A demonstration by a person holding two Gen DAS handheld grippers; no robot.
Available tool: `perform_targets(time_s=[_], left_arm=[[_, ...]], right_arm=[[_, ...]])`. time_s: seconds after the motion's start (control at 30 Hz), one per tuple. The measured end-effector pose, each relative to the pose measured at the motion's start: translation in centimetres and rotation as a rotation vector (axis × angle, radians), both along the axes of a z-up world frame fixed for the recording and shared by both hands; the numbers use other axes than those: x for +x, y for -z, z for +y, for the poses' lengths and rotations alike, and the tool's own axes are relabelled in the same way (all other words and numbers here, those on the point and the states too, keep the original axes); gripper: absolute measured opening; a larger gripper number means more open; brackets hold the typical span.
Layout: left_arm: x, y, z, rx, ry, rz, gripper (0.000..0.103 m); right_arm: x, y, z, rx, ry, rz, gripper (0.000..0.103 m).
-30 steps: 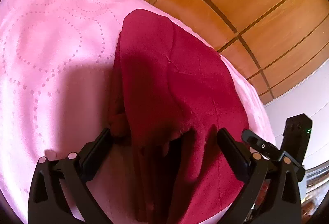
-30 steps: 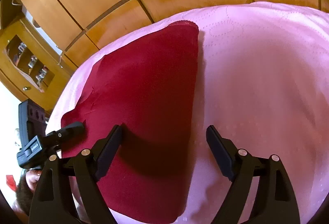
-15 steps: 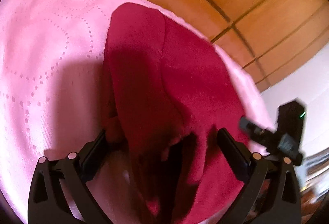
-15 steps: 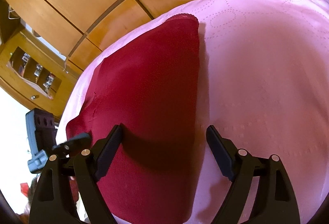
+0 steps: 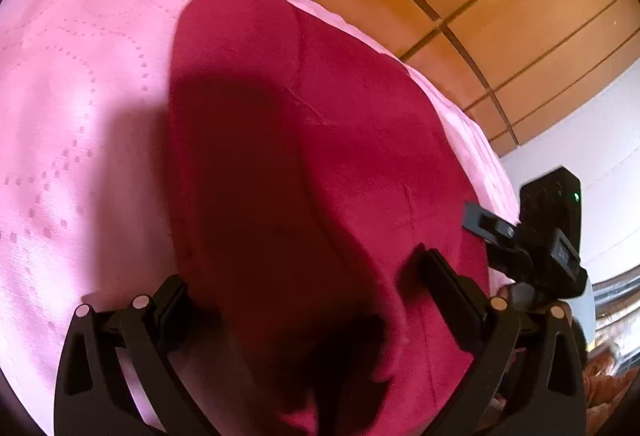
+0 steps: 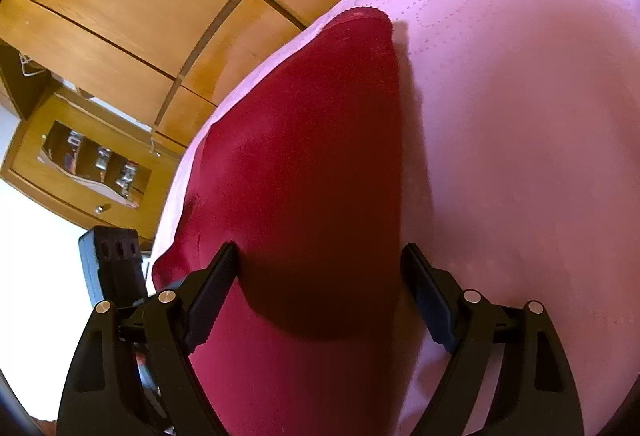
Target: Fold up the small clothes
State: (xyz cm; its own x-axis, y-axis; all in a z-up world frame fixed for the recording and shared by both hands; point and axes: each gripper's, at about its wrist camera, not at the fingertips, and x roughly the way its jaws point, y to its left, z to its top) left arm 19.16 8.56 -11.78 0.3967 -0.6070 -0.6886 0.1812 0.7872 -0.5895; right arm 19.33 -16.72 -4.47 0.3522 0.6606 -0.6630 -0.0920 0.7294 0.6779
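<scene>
Now your right gripper [image 6: 318, 300] comes lower over the dark red soft cloth garment [image 6: 304, 171] lying half-folded on the pink quilted bedcover [image 6: 520, 115], both grippers wide open and empty, so you can pinch its near edge.

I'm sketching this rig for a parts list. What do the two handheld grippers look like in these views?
Both are matte black plastic. The left gripper and the right gripper each have two angled fingers on triangular cut-out arms, pinned with silver rivets. The right one's pads are ribbed. From the left wrist view, the right gripper's boxy black body carries a small green light.
</scene>
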Motion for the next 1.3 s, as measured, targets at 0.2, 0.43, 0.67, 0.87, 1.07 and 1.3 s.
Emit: perform_targets(time_s=[0.2,0.43,0.67,0.87,1.07,1.3], left_arm=[[-0.9,-0.2,-0.7,-0.022,0.028,-0.022,0.091],[-1.6,-0.7,-1.3,-0.023,0.018,-0.021,0.056],[-2.9,-2.1,-2.4,-0.004,0.016,-0.067,0.044],[-3.8,-4.2,-5.5,0.054,0.083,-0.131,0.042],[-3.4,-6.0,-8.4,0.063,0.155,-0.172,0.042],[-0.9,-7.6,-15.0,0.077,0.254,-0.210,0.042]], right_arm=[[0.1,0.1,0.5,0.001,-0.004,-0.033,0.073],[-1.0,-0.6,0.2,-0.022,-0.008,-0.078,0.061],[-1.9,-2.8,0.8,-0.073,-0.022,-0.168,0.055],[-3.6,-5.0,-0.8,-0.071,-0.005,-0.242,0.054],[-4.9,-6.8,-3.6,-0.086,0.053,-0.314,0.053],[-5.7,-8.0,-9.3,-0.096,0.183,-0.372,0.053]])
